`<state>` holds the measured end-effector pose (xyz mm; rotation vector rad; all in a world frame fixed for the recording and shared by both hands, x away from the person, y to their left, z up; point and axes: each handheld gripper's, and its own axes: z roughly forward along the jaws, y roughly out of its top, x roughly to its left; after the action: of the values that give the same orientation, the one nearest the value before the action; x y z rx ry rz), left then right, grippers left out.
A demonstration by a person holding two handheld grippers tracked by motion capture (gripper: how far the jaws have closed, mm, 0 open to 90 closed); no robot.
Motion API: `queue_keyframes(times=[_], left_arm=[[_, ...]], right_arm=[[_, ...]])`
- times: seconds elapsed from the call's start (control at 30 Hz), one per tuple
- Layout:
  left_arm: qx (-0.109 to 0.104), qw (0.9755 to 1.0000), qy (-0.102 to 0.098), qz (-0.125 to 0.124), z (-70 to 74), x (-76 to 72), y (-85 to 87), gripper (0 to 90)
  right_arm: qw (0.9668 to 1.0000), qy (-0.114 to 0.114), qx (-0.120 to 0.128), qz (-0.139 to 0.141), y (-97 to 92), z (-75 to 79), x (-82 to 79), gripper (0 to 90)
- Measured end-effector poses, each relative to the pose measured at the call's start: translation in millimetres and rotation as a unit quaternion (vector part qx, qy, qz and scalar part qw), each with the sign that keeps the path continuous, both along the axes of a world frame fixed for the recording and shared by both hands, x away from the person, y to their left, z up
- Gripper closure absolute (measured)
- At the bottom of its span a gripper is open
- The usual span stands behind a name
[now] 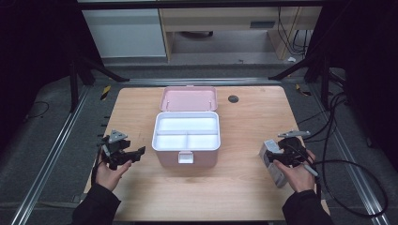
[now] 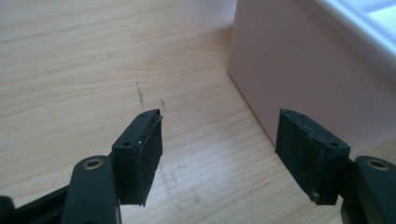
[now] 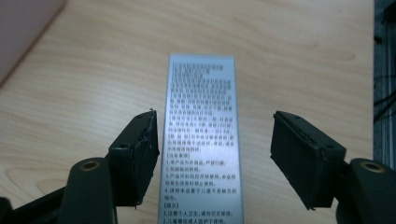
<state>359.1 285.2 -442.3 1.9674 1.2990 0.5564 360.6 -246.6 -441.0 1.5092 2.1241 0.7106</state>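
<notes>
Both tongs (image 2: 219,154) (image 3: 212,158) agape, gripping nothing; pink box (image 1: 186,159) open, white tray (image 1: 186,132) empty.

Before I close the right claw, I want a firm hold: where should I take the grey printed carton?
Grip the grey printed carton across its two long narrow sides, coming straight down from above. It lies flat on the table between the open pads of the right claw, lengthwise along them, so its short width probably fits.
</notes>
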Motion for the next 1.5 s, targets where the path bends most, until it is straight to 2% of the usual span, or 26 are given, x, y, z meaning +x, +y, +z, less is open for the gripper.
queue_keyframes(times=[0.1,0.23,0.33,0.5,0.63,0.8,0.83,0.9,1.0,1.07,1.2,1.3,1.37,1.4,1.47,1.5], left_arm=[[-0.002,0.9999,-0.008,-0.006,7.0,0.4,-2.1,34.0],[-0.01,0.9997,-0.018,-0.012,18.2,-0.4,-6.0,36.0],[-0.016,0.9993,-0.029,-0.015,28.2,-0.5,-9.4,36.0],[-0.024,0.9985,-0.043,-0.025,43.2,1.1,-18.8,36.3],[-0.02,0.9983,-0.04,-0.038,45.4,5.8,-29.5,37.1],[-0.024,0.9981,-0.033,-0.046,43.0,11.4,-36.5,40.8],[-0.023,0.9981,-0.031,-0.047,42.0,13.4,-38.6,40.8],[-0.02,0.9982,-0.025,-0.05,39.4,17.3,-41.4,43.5],[-0.011,0.9984,-0.014,-0.053,34.4,21.8,-43.8,45.2],[-0.016,0.9982,-0.009,-0.057,33.2,23.6,-44.1,47.0],[-0.017,0.9978,-0.001,-0.065,31.0,25.7,-47.3,52.4],[-0.016,0.997,0.007,-0.075,28.5,27.5,-52.6,57.7],[0.008,0.9973,0.002,-0.073,26.9,28.0,-57.6,58.6],[0.009,0.9974,0.003,-0.072,26.0,28.8,-58.6,59.4],[0.002,0.9974,0.009,-0.072,24.3,31.3,-60.0,59.8],[-0.002,0.9974,0.009,-0.072,23.9,32.2,-60.9,59.8]], right_arm=[[0.9996,-0.028,0.011,0.002,1.7,10.3,-1.0,33.1],[0.9985,-0.045,0.028,0.013,7.8,24.9,-3.3,34.1],[0.997,-0.058,0.04,0.032,16.5,35.6,-2.8,34.4],[0.9917,-0.079,0.067,0.076,40.4,53.3,3.3,34.6],[0.9866,-0.09,0.08,0.11,62.5,60.3,9.5,33.7],[0.9797,-0.082,0.117,0.14,89.5,60.4,24.1,32.9],[0.9797,-0.082,0.117,0.14,89.5,60.4,24.1,32.9],[0.9772,-0.072,0.125,0.156,109.4,54.4,33.7,32.7],[0.9756,-0.059,0.123,0.172,121.2,47.1,38.7,31.9],[0.9728,-0.055,0.122,0.189,128.9,39.3,40.9,33.0],[0.9728,-0.04,0.121,0.194,136.2,28.9,44.0,37.0],[0.9728,-0.037,0.121,0.194,138.8,24.7,45.6,41.5],[0.9717,-0.04,0.123,0.198,139.1,24.4,45.6,45.4],[0.9707,-0.038,0.123,0.203,139.1,24.7,45.7,48.0],[0.9707,-0.037,0.123,0.203,138.9,24.8,45.6,49.3],[0.9703,-0.035,0.124,0.204,137.8,25.0,45.7,52.7]])
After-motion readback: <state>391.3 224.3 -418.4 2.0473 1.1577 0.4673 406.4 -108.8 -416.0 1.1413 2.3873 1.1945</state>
